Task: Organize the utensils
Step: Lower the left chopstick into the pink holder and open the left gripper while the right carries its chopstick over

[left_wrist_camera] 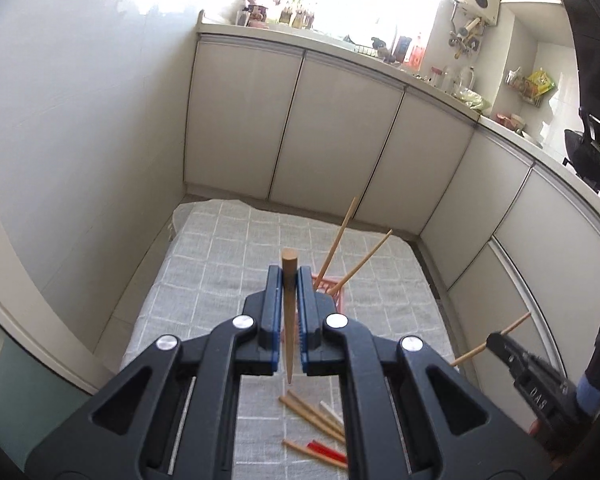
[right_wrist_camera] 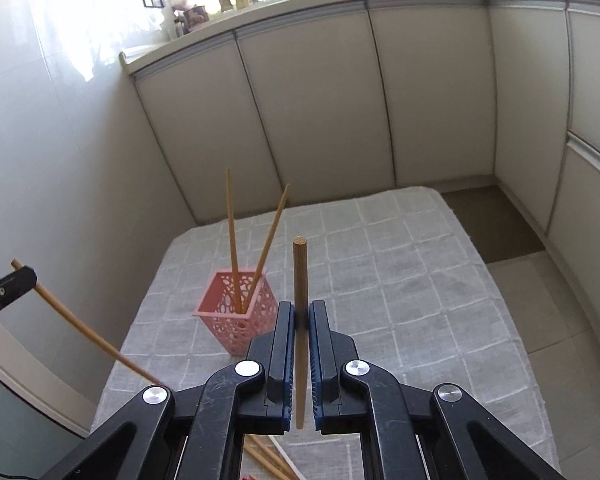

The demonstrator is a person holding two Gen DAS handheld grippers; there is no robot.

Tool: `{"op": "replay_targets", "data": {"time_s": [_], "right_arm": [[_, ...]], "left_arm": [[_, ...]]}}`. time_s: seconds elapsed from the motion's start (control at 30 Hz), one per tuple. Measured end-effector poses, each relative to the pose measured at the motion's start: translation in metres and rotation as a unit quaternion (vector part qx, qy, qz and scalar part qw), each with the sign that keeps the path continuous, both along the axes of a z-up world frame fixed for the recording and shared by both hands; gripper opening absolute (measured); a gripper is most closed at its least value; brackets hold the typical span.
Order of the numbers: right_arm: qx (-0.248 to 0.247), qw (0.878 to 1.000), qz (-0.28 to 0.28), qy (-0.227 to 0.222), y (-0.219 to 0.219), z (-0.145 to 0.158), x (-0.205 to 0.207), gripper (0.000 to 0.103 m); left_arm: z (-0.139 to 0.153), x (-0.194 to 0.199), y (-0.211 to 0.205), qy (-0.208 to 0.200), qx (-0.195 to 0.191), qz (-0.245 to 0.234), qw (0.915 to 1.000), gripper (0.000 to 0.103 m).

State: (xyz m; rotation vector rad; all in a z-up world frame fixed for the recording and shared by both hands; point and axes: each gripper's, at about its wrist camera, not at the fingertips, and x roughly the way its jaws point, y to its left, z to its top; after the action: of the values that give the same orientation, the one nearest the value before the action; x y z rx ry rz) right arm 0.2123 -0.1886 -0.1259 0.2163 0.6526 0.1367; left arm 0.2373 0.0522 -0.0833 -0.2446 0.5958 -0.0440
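My left gripper is shut on a wooden chopstick, held upright above the table. Behind it stands a pink perforated holder with two wooden chopsticks leaning in it. My right gripper is shut on another wooden chopstick, upright, to the right of the pink holder, which holds two chopsticks. The right gripper also shows in the left wrist view with its chopstick. The left gripper shows at the left edge of the right wrist view.
Several loose wooden chopsticks and a red one lie on the grey checked tablecloth near me. White kitchen cabinets stand beyond the table, a tiled wall at left. A black wok sits on the counter at right.
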Motion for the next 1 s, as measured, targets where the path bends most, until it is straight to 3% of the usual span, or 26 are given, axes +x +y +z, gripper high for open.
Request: {"op": "replay_targets", "data": {"time_s": [0.37,0.67,1.0], "right_arm": [[0.016,1.0,-0.009,0.014,-0.017,-0.011,0.024,0.006],[0.011,0.999,-0.021,0.028,-0.034,-0.023,0.038,0.006],[0.015,0.999,-0.029,0.038,-0.04,-0.028,0.045,0.006]], "left_arm": [[0.031,0.064,-0.036,-0.04,0.017,-0.016,0.9989,0.008],[-0.009,0.118,-0.059,0.028,0.063,-0.025,0.9973,0.008],[-0.042,0.149,-0.061,0.104,0.06,-0.023,0.9926,0.008]]}}
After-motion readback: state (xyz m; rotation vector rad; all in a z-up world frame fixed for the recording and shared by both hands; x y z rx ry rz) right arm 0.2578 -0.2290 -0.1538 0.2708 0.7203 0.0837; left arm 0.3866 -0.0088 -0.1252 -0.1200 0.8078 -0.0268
